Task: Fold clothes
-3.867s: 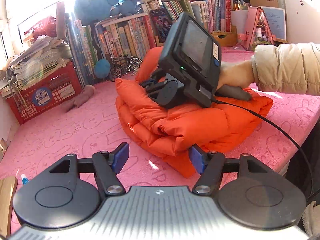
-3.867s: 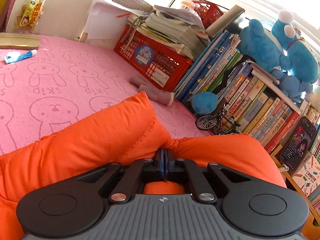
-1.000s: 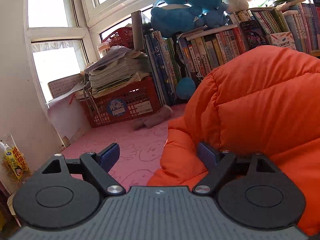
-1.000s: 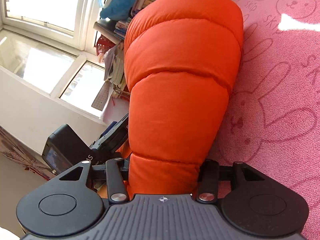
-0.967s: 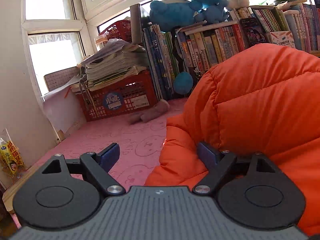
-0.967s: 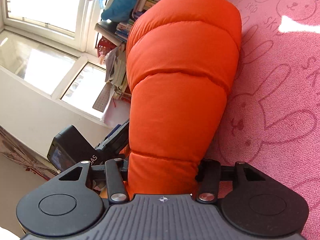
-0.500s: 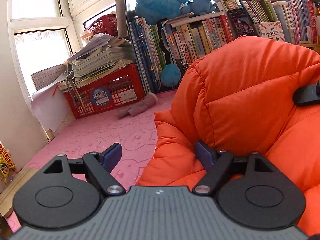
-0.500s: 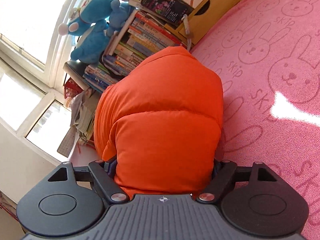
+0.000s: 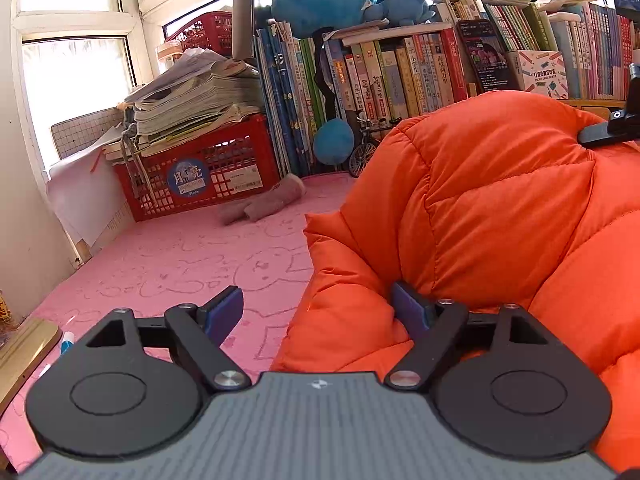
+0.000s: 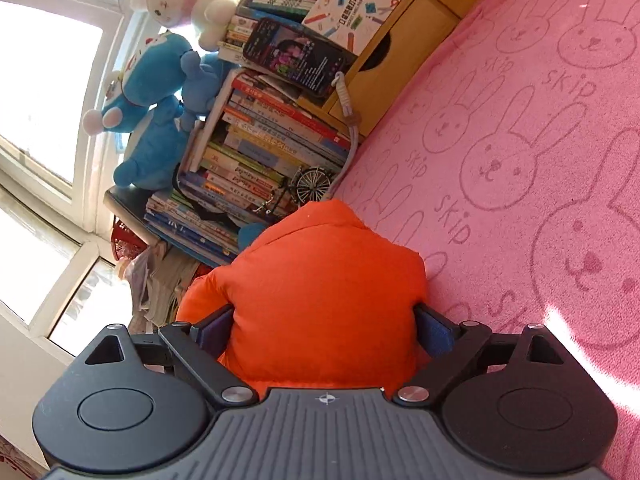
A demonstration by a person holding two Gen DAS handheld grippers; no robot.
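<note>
Orange puffy jacket (image 9: 500,208) lies bundled on the pink blanket (image 9: 172,256) with rabbit drawings. The left gripper (image 9: 318,314) is spread wide, its right pad against the jacket. The right gripper (image 10: 326,330) is opening, with the jacket between its jaws.

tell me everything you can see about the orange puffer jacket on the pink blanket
The orange quilted puffer jacket is glossy, padded, stitched into puffy panels and bunched into a thick folded bundle on the pink bunny-print blanket. The left gripper stands open, one pad against a fold. The right gripper straddles one end, its jaws opening with the jacket between them.
</note>
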